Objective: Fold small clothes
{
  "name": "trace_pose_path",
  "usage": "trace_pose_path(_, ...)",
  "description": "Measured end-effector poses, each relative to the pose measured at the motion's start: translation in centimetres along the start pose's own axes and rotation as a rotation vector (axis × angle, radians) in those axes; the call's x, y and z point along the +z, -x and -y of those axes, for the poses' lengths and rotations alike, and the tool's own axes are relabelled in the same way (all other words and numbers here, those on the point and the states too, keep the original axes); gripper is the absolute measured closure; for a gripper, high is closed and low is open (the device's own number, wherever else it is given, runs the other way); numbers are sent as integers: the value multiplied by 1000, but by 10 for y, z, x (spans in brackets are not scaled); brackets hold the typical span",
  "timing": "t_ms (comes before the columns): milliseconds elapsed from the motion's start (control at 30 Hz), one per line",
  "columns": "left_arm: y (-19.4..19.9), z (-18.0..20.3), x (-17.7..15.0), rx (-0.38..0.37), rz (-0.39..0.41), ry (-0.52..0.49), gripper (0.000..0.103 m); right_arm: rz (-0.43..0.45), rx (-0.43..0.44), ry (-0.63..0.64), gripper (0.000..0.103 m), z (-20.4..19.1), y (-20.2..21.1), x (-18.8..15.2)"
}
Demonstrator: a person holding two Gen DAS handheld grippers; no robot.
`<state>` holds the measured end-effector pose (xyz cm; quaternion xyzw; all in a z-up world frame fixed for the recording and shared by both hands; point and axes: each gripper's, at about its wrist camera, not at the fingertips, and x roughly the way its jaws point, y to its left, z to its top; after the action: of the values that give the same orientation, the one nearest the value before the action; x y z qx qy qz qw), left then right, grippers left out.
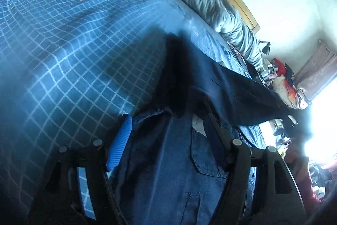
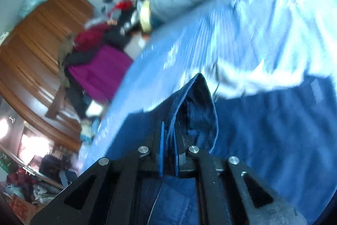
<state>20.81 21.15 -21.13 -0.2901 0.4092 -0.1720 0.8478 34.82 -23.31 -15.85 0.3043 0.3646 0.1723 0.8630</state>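
Left gripper (image 1: 166, 136): fingers spread wide, one blue pad (image 1: 119, 143) at 9 o'clock, the other finger under cloth at 3 o'clock. Denim garment (image 1: 168, 172) lies between the fingers and over the right one; whether it is gripped, you cannot tell from here. The garment sits on the bed cover (image 1: 63, 56), blue with a grid and star print, and a darker flap rises toward 2 o'clock.

Right gripper (image 2: 168, 153): fingers narrow, pads pinched on a folded denim edge (image 2: 189, 102) that stands up toward 12 o'clock. The rest of the cloth trails down to the bed at 5 o'clock.

Doing it well, by my reading: keep the pinched edge taut and level, carry it over to meet the opposite hem, lay it down flat before you let go. Use the left side to pin the lower layer so it does not drag.

The left view shows the pocket and seams plus the grey duvet (image 1: 221, 14) at 1 o'clock. The right view alone shows the firm pinch, and is motion-blurred beyond it.
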Motion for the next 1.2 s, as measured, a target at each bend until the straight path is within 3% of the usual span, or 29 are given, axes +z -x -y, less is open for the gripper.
trace_pose_path(167,-6,2,-1,32,-5,-19,32,28,-69,-9,93,29,42,6)
trace_pose_path(433,-1,11,6,73,-10,-14,31,-43,-208,-33,94,74,39,-23)
trace_pose_path(567,1,43,23,102,38,-155,31,-73,-335,45,88,81,39,-31)
trace_pose_path(667,-17,55,42,159,42,-222,31,-9,-401,97,87,69,55,-28)
trace_pose_path(733,-32,53,52,155,33,-211,32,16,-396,136,83,54,57,-25)
trace_pose_path(767,-39,50,55,166,31,-200,32,-5,-409,155,75,50,50,-23)
trace_pose_path(833,-49,46,57,165,18,-174,32,-20,-413,153,73,52,42,-22)
trace_pose_path(1033,-58,45,55,167,-10,-183,32,-96,-448,9,67,93,33,-37)
trace_pose_path(1200,-65,36,50,191,-38,-173,32,-62,-279,-95,64,101,35,-45)
